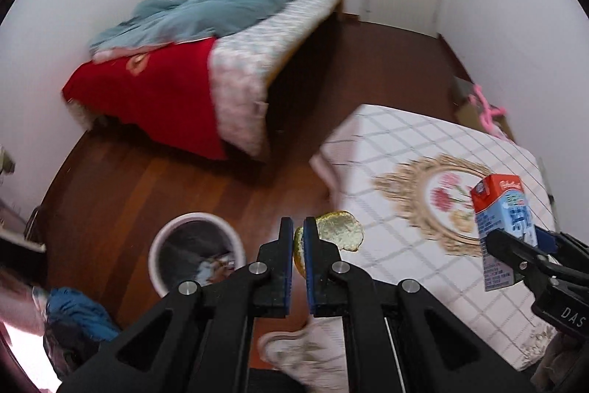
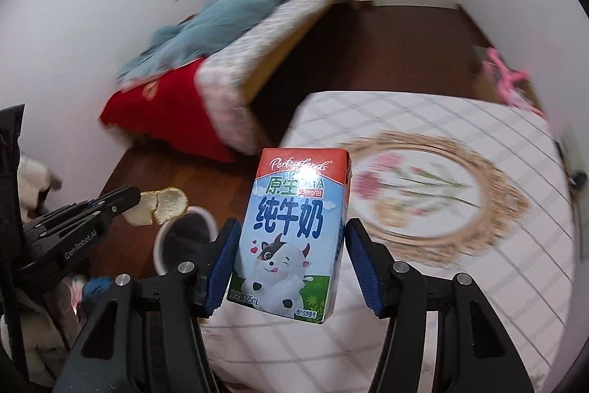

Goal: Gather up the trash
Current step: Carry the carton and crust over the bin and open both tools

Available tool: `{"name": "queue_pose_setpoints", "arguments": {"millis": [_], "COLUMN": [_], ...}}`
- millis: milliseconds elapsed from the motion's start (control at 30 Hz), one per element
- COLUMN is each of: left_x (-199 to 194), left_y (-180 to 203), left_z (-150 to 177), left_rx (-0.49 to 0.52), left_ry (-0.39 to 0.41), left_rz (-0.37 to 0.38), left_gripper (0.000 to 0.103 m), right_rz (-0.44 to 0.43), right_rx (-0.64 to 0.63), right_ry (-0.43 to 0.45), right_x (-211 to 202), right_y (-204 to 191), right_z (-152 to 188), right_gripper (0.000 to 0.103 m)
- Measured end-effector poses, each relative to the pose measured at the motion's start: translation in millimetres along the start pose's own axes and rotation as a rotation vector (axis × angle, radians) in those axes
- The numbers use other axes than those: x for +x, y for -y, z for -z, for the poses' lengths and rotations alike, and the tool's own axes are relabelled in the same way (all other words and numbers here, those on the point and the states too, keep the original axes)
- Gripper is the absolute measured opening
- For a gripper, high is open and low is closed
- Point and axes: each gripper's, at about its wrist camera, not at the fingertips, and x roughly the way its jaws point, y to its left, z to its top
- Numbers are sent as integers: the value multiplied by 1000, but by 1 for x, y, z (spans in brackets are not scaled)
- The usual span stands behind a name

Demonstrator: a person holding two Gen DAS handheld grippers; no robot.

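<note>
left gripper: black two-finger gripper with blue pads (image 1: 299,238), fingers nearly pressed together, pinching a piece of yellow-green citrus peel with pale pith (image 1: 338,230); the peel is sticking out past the fingertips, above the wooden floor beside the table edge
right gripper: matching black gripper with blue pads (image 2: 291,238), squeezing a small red-and-blue 125 mL milk carton with a cartoon cow (image 2: 294,234) by its two sides; carton is being held upright, slightly tilted, in the air over the near edge of the table
bin: round white waste bin with a dark liner (image 1: 197,251), standing on the floor below and left of the left gripper; it is holding some crumpled trash at the bottom, blurry, cannot tell what
table: surface covered in a white grid-pattern cloth with a gold floral wreath print (image 1: 423,150), sitting just right of the bin
floor: dark red-brown wood planks (image 1: 154,179)
bed: low bed with a teal duvet and red blanket (image 1: 206,35), standing against the white wall, well apart from the table
</note>
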Motion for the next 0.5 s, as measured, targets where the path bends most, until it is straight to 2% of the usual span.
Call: {"name": "queue_pose_setpoints", "arguments": {"millis": [133,267,500], "left_x": [17,47,119], "left_y": [-64,-111,-188], "left_z": [3,12,31], "left_rx": [-61,-112,-229], "left_ry": [-18,-57,-161], "left_rz": [-40,-74,-97], "left_gripper": [3,3,3], "right_rz": [-58,-98,-109], "right_rx": [-59,-100,-163], "right_ry": [-59,-142,-267], "right_x": [46,109,227], "right_y": [-62,-118,-184], "right_z": [-6,-3,7], "right_gripper": [60,60,60]}}
